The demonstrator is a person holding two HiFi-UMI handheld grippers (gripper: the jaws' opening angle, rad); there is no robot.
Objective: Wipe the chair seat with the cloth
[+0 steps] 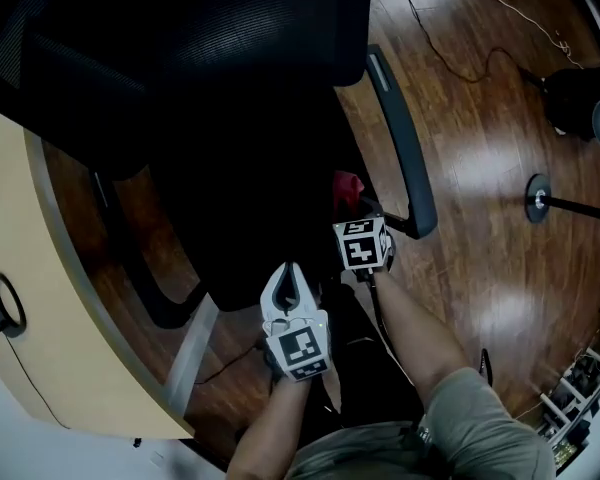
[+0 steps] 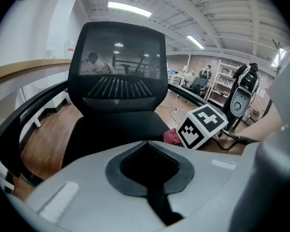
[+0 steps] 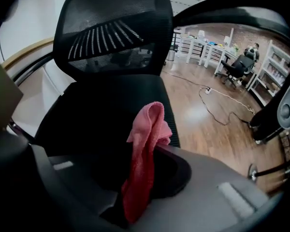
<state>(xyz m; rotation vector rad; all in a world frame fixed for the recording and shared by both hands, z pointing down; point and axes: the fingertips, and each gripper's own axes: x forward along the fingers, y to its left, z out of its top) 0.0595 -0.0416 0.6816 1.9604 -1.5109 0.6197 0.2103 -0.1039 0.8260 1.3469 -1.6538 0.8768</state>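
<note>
While the right hand-held gripper [image 1: 354,208] pinches the cloth [image 3: 146,134] over the chair seat [image 3: 96,105], a thin grip may slip; the left hand-held gripper [image 2: 146,146] is clenched, empty.

The head view is dim and underexposed: the seat [image 1: 250,218] and backrest [image 1: 180,38] sink into near-solid black with little detail. Soft white glare lies on the floor [image 1: 500,183] at 3 o'clock. Both gripper views bend like a fisheye, with straight lines curving and a black vignette at the rim. In the left gripper view, strip lights [image 2: 128,8] glow at 12 o'clock and shine through the backrest mesh. The jaws at 6 o'clock are soft and out of focus. The right gripper view is darker, heavily shadowed from 7 to 10 o'clock. The cloth [image 3: 146,129] is well lit above and blurred at its lower end. A glare patch sits on the floor at 3 o'clock.
</note>
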